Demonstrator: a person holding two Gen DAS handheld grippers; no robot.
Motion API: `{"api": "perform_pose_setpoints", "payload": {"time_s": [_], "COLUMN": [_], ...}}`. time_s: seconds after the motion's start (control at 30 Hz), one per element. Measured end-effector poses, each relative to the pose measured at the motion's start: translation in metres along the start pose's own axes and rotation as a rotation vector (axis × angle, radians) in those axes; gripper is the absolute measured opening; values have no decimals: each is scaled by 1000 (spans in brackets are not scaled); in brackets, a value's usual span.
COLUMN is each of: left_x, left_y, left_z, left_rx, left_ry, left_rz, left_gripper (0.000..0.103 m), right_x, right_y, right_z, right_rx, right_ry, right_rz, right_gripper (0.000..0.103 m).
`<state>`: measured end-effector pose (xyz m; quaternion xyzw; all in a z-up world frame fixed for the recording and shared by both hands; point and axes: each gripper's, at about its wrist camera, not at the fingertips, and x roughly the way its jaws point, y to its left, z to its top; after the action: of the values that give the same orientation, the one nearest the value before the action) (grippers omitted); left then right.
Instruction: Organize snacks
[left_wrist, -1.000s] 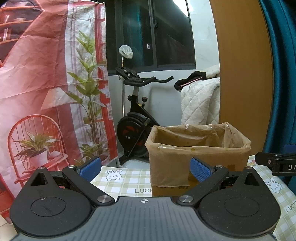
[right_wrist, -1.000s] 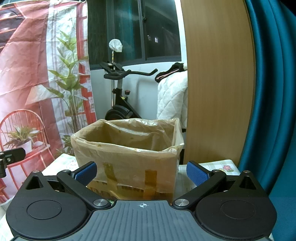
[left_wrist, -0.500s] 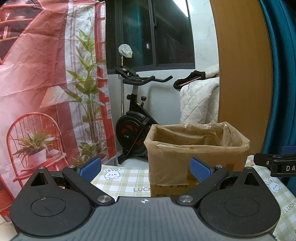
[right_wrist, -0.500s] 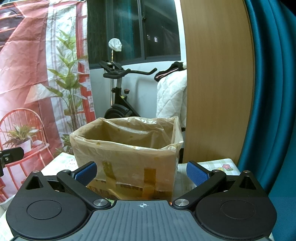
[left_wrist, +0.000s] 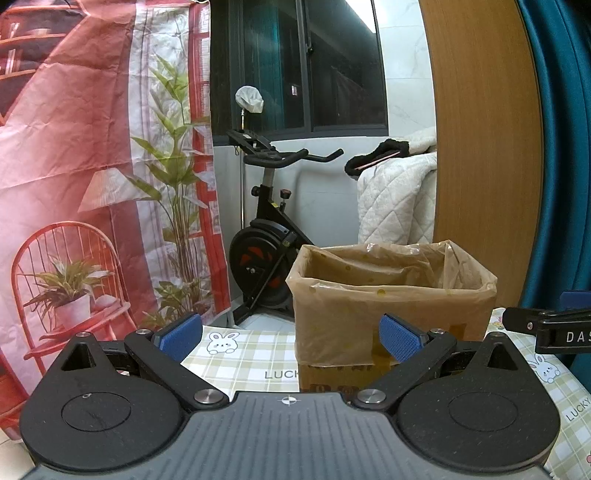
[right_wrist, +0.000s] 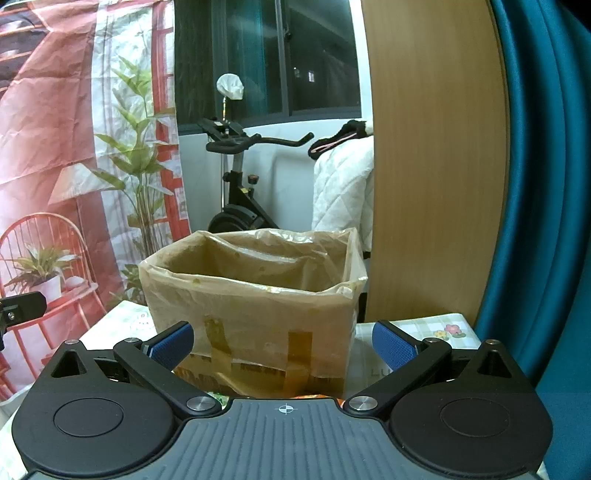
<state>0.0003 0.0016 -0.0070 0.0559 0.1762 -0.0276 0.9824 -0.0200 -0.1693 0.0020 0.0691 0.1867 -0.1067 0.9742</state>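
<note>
Both my wrist cameras look low along my tongs across the counter toward the lined box near at 12 o'clock, which both views share.

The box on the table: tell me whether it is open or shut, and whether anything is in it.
Open. The box has no lid, and its plastic liner is folded over the rim. Contents: cannot tell; the bottom is hidden.

Cardboard box lined with crinkly translucent plastic, tabletop under checked matt cloth, left claw matt black plastic with textured blue pads, shiny metal pivots.
</note>
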Motion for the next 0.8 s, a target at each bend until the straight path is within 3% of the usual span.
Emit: {"api": "perform_pose_setpoints", "payload": {"time_s": [0.8], "left_x": [0], "left_y": [-1], "left_z": [-1], "left_rx": [-8], "left_ry": [-5], "left_rz": [1], "left_gripper": [103], "right_x": [1], "right_y": [2], "right_z": [-1], "right_rx": [-5], "right_ry": [3], "right_rz": [2], "right_gripper": [103]}}
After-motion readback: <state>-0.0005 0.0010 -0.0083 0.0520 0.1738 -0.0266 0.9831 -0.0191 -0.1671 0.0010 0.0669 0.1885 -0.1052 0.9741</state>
